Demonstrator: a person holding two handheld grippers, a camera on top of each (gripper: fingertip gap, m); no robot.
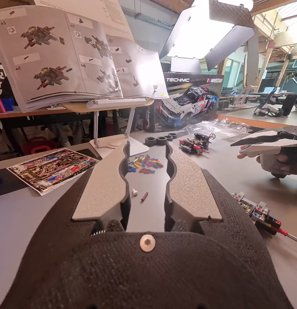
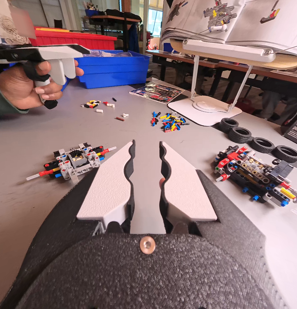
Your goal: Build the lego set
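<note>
Left wrist view: the left gripper [image 1: 147, 145] is held above the grey table [image 1: 228, 175], jaws apart, nothing between the pads. A pile of small coloured pins [image 1: 145, 163] is seen through the gap, just past the fingertips. Nearer the camera, a white connector [image 1: 134, 192] and a brown axle [image 1: 144, 196] lie loose on the table between the fingers. A sticker sheet [image 1: 52, 168] lies to the left, and a book stand [image 1: 111, 103] with an open instruction booklet [image 1: 60, 55] is raised behind it. 4 black tyres [image 1: 161, 140] are lined up behind the pins, in front of a dark product box [image 1: 186, 103]. A partly built chassis [image 1: 197, 144] sits right of the tyres, with clear plastic wrap [image 1: 216, 127] behind it. A small axle assembly [image 1: 259, 215] lies at the right edge. The right gripper [image 1: 236, 148] is seen at far right, held by a hand [image 1: 278, 163].

Right wrist view: the right gripper [image 2: 147, 143] is held over bare table [image 2: 44, 133], jaws apart, nothing gripped. The axle assembly [image 2: 72, 162] lies just left of the left finger, the chassis [image 2: 254, 173] well to the right. The pins [image 2: 171, 121] lie ahead. The left gripper [image 2: 81, 48] is seen at upper left, gripped by a hand [image 2: 24, 85], with blue bins [image 2: 111, 66] and a red bin [image 2: 74, 39] behind.
</note>
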